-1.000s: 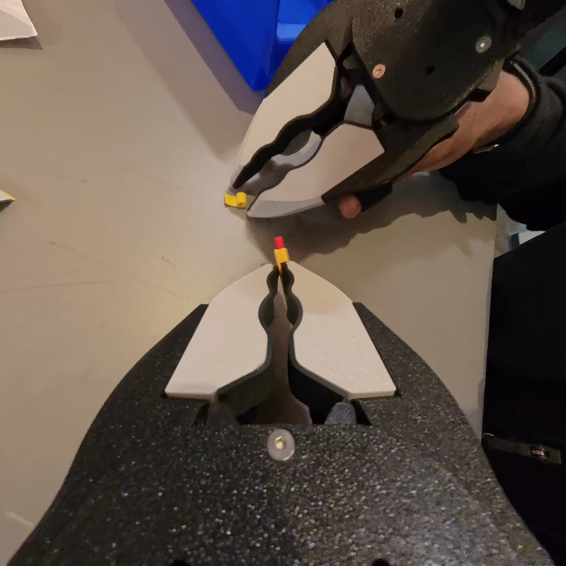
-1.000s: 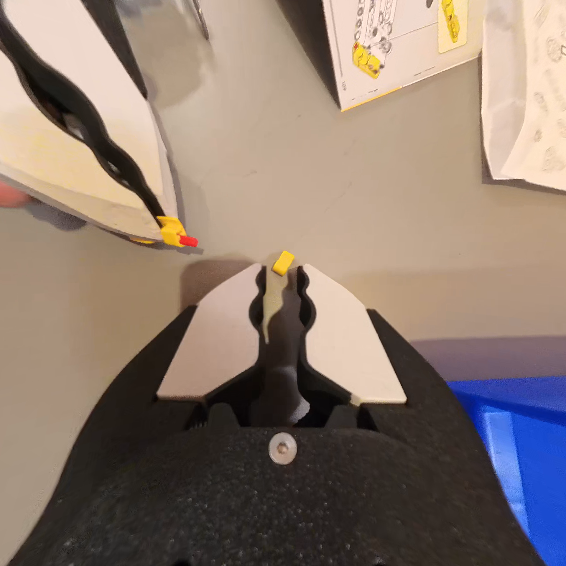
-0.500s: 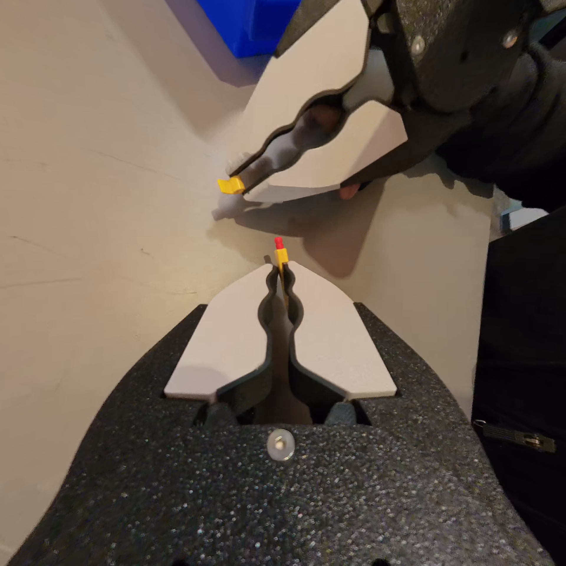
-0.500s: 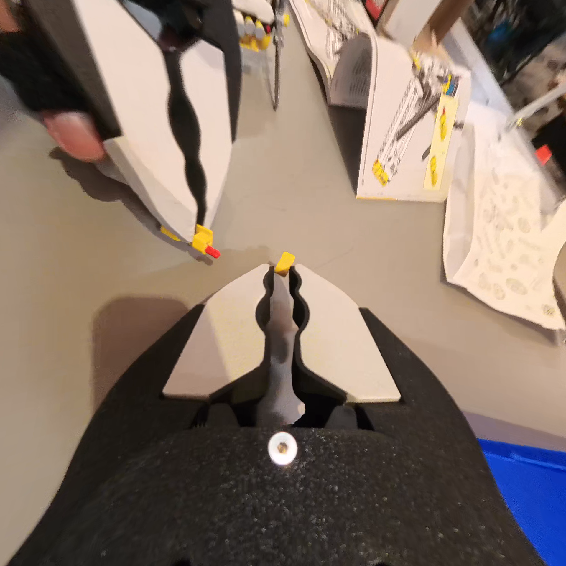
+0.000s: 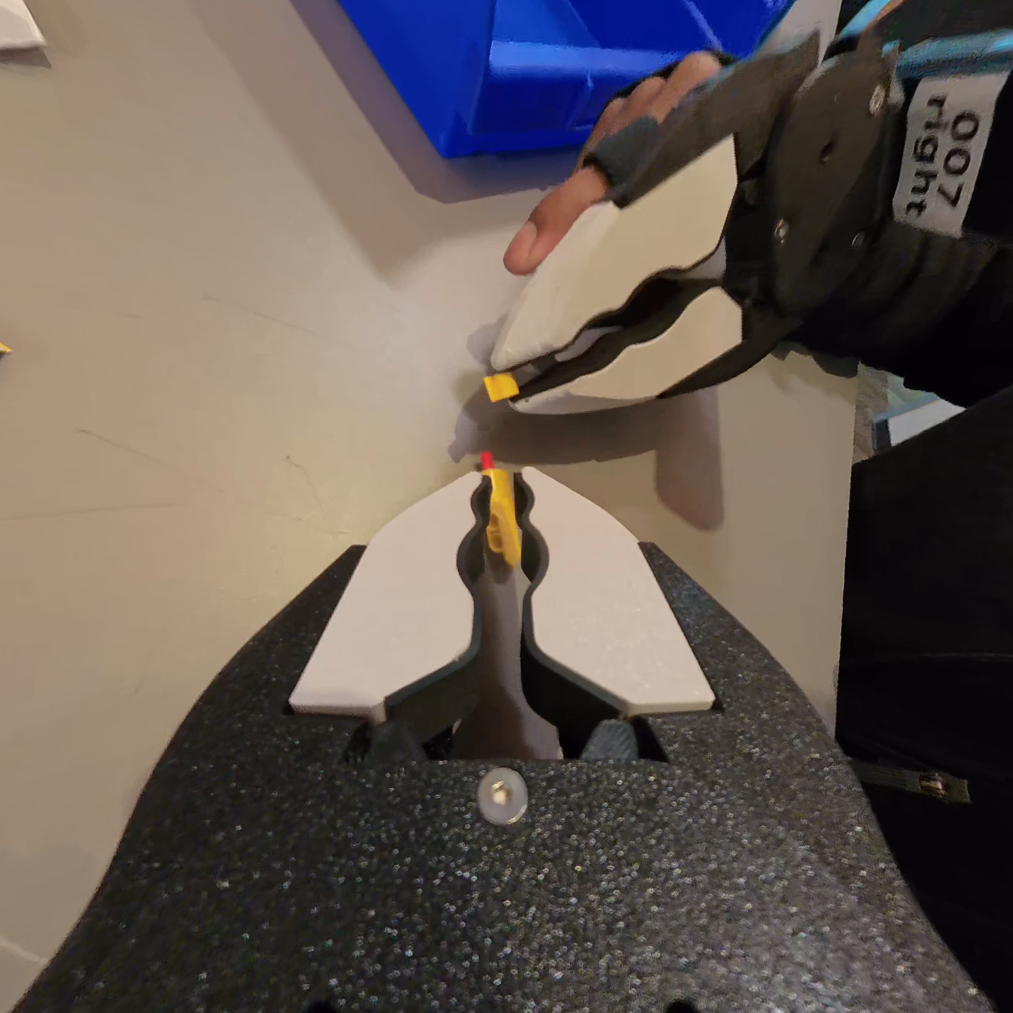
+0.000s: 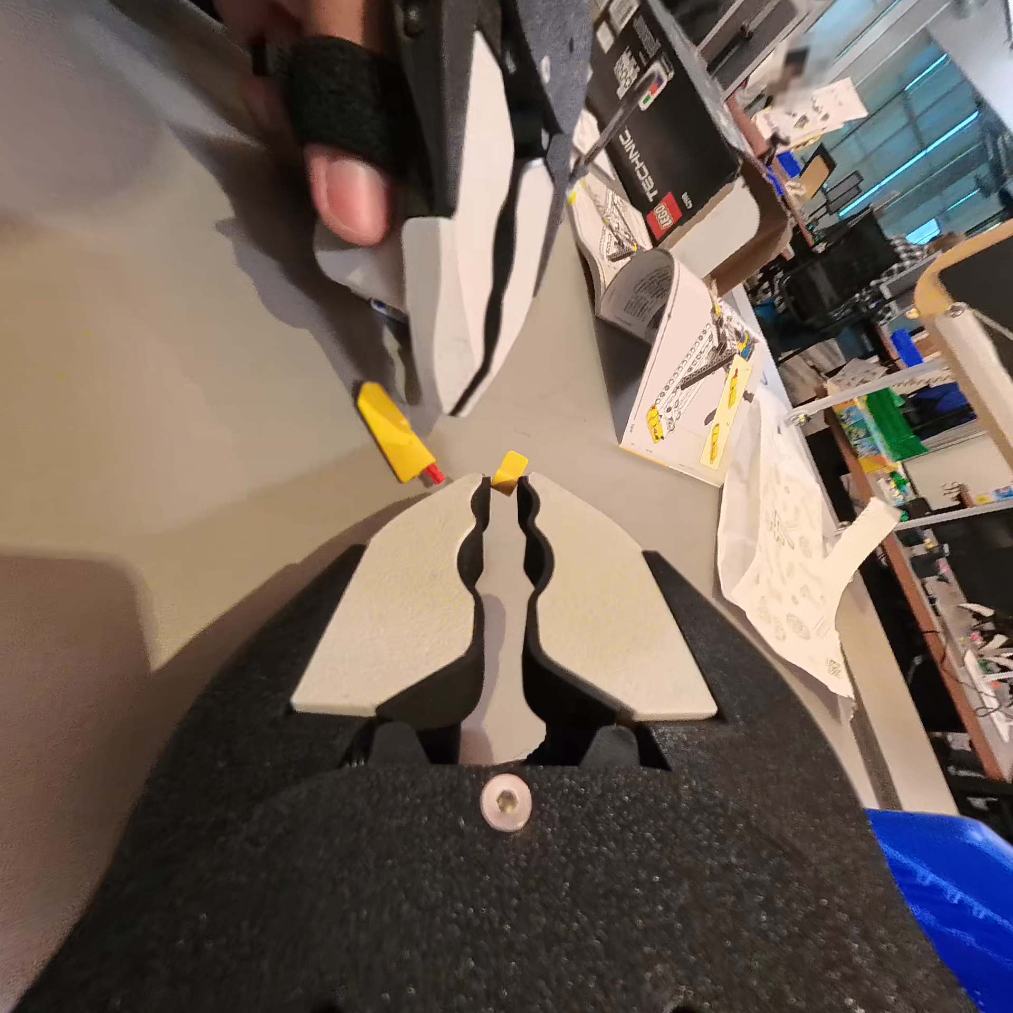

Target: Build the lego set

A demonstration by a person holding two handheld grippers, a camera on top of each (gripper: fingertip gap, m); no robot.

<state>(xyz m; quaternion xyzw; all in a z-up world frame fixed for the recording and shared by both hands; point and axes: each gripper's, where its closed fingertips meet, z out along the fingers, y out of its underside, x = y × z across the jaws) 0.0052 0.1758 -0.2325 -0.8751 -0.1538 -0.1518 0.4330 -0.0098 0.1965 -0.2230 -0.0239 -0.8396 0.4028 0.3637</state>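
Centre: two small yellow parts held close together above a grey table (image 5: pixel 192 383).

The small yellow piece (image 6: pixel 510 468) sits at the very tips of the right gripper (image 6: pixel 504 479). The jaws are nearly closed, both dark pads press on its sides, and most of it juts out beyond the tips. The left wrist view confirms this, showing the same piece projecting from that gripper's tip.

The long yellow piece (image 5: pixel 501 521), with a red pin (image 5: pixel 485 459) at its far end, lies tilted in the narrow slot between the fingers of the left gripper (image 5: pixel 501 474). It lies against the left finger near the tip, and a dark gap shows along its right side. In the right wrist view this piece appears just beside the left gripper's tip, off the line where the fingers meet. Whether the pads actually clamp it cannot be told.

The red pin points toward the right gripper's tip, near it but apart.

Surroundings: a gloved hand (image 5: pixel 603 164) grips the right gripper. A blue bin (image 5: pixel 521 71) stands on the far side in the left wrist view. An open instruction booklet (image 6: pixel 696 394), a black box (image 6: pixel 674 148) and a printed paper sheet (image 6: pixel 784 559) lie to the right in the right wrist view.
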